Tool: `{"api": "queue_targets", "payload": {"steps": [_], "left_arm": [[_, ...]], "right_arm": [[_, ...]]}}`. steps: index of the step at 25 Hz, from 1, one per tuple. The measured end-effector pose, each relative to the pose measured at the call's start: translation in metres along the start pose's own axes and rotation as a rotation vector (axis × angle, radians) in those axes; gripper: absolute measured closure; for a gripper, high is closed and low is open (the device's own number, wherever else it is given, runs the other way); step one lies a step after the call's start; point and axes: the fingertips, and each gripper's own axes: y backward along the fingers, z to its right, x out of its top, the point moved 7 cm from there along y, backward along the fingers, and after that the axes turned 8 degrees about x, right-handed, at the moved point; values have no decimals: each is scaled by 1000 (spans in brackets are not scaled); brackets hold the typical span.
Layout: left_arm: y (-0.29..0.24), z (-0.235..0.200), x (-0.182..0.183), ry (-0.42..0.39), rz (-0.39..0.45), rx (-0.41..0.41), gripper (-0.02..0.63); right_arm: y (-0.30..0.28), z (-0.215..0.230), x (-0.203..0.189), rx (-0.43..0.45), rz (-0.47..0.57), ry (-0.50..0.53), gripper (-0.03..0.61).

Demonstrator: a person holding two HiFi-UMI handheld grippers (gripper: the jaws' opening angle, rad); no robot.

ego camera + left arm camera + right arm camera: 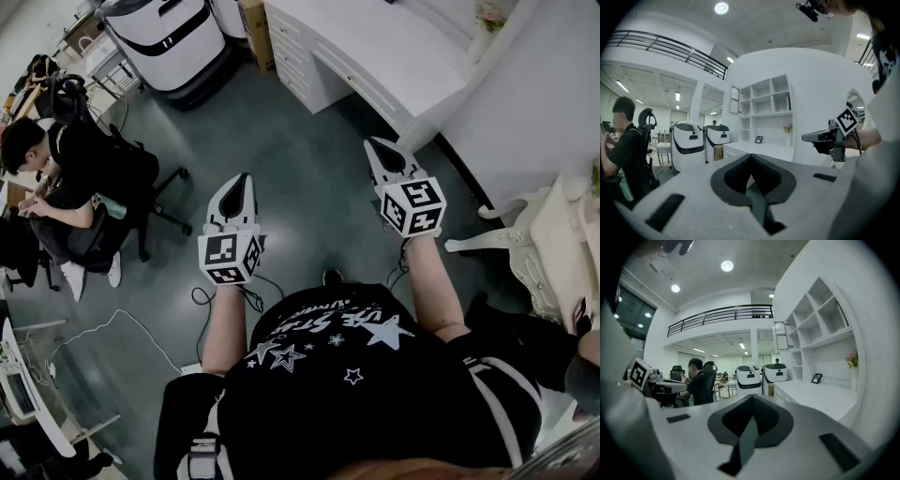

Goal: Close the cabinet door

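A white shelf unit stands over a low white cabinet with drawers, far ahead of both grippers. A narrow door panel juts out at the unit's upper left; it also shows as that panel in the left gripper view. My left gripper hovers over the dark green floor, its jaws shut and empty, tips meeting. My right gripper is held a little further forward and to the right, also shut on nothing. Each gripper sees the other beside it: the right gripper and the left gripper.
A person sits in an office chair at the left. Two white machines stand at the back left by the cabinet. A white wall and ornate white furniture close off the right. Cables lie on the floor.
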Motion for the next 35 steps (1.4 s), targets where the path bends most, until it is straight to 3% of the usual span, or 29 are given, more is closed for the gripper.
{"api": "queue_targets", "payload": {"steps": [10, 18, 20, 22, 26, 29, 35], "left_arm": [[-42, 42, 1, 14, -27, -16, 604], [-58, 41, 14, 7, 29, 65, 591], [-63, 39, 17, 0, 36, 57, 480], [-70, 33, 18, 9, 42, 51, 466], [-95, 18, 15, 28, 60, 27, 281], [-124, -4, 14, 41, 85, 12, 187], [-207, -68, 11, 117, 78, -19, 130]], "right_arm": [[7, 59, -9, -9, -15, -38, 574], [5, 85, -12, 12, 40, -92, 574], [-2, 88, -12, 14, 39, -91, 573], [-11, 91, -11, 13, 40, -93, 574], [-35, 98, -11, 10, 34, -98, 574], [-60, 108, -11, -1, 24, -96, 574], [-133, 145, 0, -72, 1, -92, 572]]}}
